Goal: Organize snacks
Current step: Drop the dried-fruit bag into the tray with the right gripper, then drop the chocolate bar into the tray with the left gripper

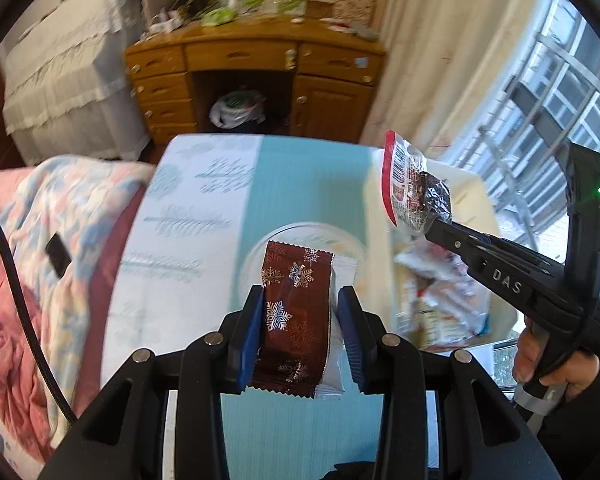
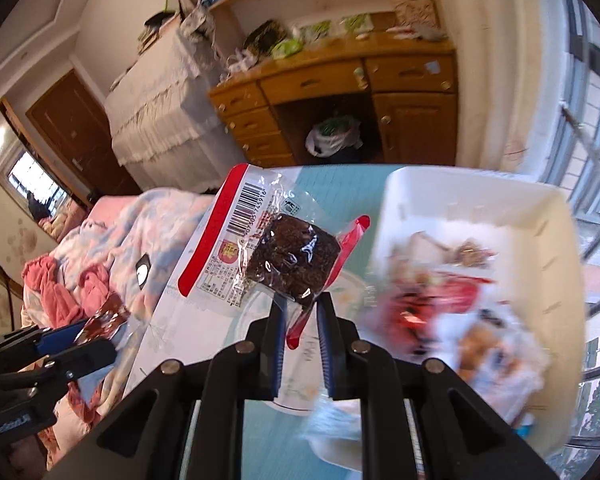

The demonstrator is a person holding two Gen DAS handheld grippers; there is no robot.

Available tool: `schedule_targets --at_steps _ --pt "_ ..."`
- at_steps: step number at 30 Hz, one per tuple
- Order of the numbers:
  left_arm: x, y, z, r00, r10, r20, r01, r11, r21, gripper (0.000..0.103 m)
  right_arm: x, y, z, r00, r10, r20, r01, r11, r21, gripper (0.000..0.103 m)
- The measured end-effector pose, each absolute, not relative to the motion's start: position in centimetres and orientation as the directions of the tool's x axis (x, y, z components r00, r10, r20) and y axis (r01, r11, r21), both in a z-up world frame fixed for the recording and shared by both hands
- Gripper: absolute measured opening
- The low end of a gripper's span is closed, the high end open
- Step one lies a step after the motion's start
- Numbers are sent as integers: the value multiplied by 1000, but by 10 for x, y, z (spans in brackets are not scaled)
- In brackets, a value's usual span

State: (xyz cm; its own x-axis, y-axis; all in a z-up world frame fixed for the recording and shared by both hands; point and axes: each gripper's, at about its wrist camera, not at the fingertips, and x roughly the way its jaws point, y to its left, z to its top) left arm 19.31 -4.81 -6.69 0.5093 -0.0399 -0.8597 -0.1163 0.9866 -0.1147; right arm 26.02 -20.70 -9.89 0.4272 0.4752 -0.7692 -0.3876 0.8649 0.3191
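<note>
My left gripper [image 1: 300, 300] is shut on a dark red snowflake-print snack packet [image 1: 290, 312], with a white packet [image 1: 338, 308] pressed beside it, held above a clear glass plate [image 1: 260, 248]. My right gripper [image 2: 302, 300] is shut on a clear red-edged snack packet with a dark cake inside [image 2: 276, 248]; in the left wrist view it [image 1: 414, 184] hangs at the right above the white bin [image 1: 464, 184]. The left gripper with its packet [image 2: 100, 326] shows at the lower left of the right wrist view.
The white bin [image 2: 480, 200] holds several mixed snack packets [image 2: 452, 312]. The table has a teal and white cloth [image 1: 308, 176]. A bed with a pink blanket [image 1: 28, 260] lies to the left. A wooden desk [image 1: 256, 64] stands beyond, windows at right.
</note>
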Motion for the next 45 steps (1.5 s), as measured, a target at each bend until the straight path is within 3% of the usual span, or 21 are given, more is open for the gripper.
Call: schedule_targets --at_steps 6,20,21,24,25,27,31,33,45 --pt "222 -106 -58 541 -90 -836 -16 993 -117 36 259 -270 -84 491 446 -748 -332 890 313 15" --pt "293 -216 -68 512 -187 -838 168 979 -116 36 266 -365 -108 517 344 -784 -184 939 291 15" --pt "297 -221 -70 510 -193 -838 174 977 -119 39 265 -368 -110 515 341 -786 -178 940 292 16" --pt "304 -231 -78 487 -172 -856 168 981 -102 79 265 -375 -115 507 331 -796 -150 943 297 18" --pt "305 -233 -79 483 -167 -860 163 982 -99 79 263 -377 -116 508 327 -797 -138 944 300 20" --pt "302 -233 -80 466 -178 -867 167 980 -112 79 259 -380 -117 502 344 -793 -129 937 325 38" --pt "292 -225 -83 432 -166 -886 159 982 -106 80 245 -377 -115 499 335 -800 -106 939 327 51" --pt "281 -214 -81 430 -164 -888 155 982 -107 83 237 -372 -114 491 321 -810 -100 944 314 63" --pt "174 -102 -78 426 -131 -895 80 991 -107 87 145 -305 -113 470 275 -839 1 950 312 91"
